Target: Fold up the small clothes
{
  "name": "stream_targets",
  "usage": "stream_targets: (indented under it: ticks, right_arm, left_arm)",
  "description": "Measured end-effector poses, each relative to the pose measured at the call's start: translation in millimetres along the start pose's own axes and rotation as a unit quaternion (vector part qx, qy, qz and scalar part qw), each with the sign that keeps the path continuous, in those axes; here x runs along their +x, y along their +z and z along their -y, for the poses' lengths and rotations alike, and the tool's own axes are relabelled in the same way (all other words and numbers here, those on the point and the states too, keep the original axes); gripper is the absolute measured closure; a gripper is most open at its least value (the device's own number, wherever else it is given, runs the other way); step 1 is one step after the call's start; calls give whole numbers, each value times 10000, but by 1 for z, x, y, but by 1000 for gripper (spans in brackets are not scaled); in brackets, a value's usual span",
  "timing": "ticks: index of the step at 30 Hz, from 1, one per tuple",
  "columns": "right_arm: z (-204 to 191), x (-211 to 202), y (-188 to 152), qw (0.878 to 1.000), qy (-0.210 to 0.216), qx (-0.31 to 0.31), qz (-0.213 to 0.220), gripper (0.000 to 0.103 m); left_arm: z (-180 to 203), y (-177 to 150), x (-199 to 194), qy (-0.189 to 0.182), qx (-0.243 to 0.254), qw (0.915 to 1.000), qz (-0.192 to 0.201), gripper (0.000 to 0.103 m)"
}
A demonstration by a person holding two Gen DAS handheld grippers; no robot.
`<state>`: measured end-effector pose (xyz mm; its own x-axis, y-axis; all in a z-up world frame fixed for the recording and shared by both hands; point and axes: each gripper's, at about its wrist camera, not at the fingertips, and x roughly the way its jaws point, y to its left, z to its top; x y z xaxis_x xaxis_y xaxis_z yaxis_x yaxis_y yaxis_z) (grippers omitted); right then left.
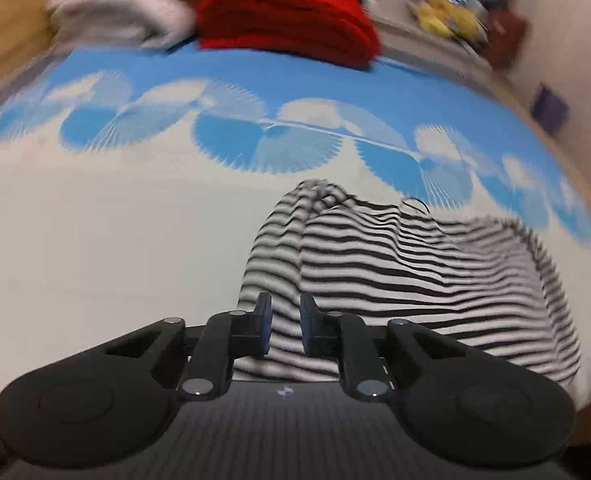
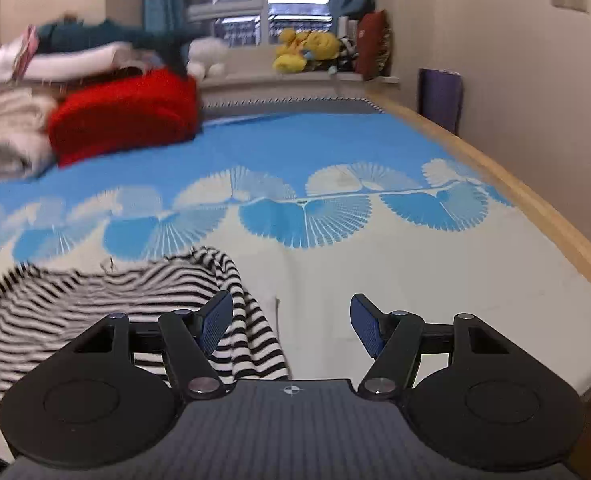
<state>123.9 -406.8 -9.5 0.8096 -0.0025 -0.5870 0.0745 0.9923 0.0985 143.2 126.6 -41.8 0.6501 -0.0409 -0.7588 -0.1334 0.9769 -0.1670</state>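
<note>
A black-and-white striped garment lies rumpled on the blue-and-white bedspread, bunched into a low ridge at its far edge. My left gripper hovers over the garment's left part. Its jaws stand close together with a narrow gap, through which blurred stripes show, and nothing is pinched. In the right wrist view the same garment fills the lower left. My right gripper is open, its left finger over the garment's right edge and its right finger over bare bedspread. Nothing sits between its pads.
A folded red knit and a pile of pale and dark clothes lie at the far left of the bed. Plush toys sit on the window sill. A wooden bed edge and a wall run along the right.
</note>
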Motion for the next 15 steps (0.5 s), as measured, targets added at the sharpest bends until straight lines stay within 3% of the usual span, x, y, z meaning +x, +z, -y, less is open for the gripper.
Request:
stream_targets:
  ticks: [3,6,10,13,15]
  right_arm:
    - [1,2,-4,9992,282,300,-17,50]
    - [-4,14,-9,9986,352,268,-274,55]
    - [-7,23,-10,9979,463,143,-439,55]
    - [-7,26,-11,9972,518,101,-531,55]
    - [-7,26,-12,9972,527,73,-531,55]
  left_arm:
    - [-14,-26,7,-6,-475,9988,-136,88]
    - [-28,-36,15,0,-1169,9926,-341,88]
    - [-40,-40,27,-62,-1774,9818,-681,87]
    - [-45,-46,37,-164,-1963,9754,-989,83]
    - [-46,-52,41,-171,-2076,9719,-1095,73]
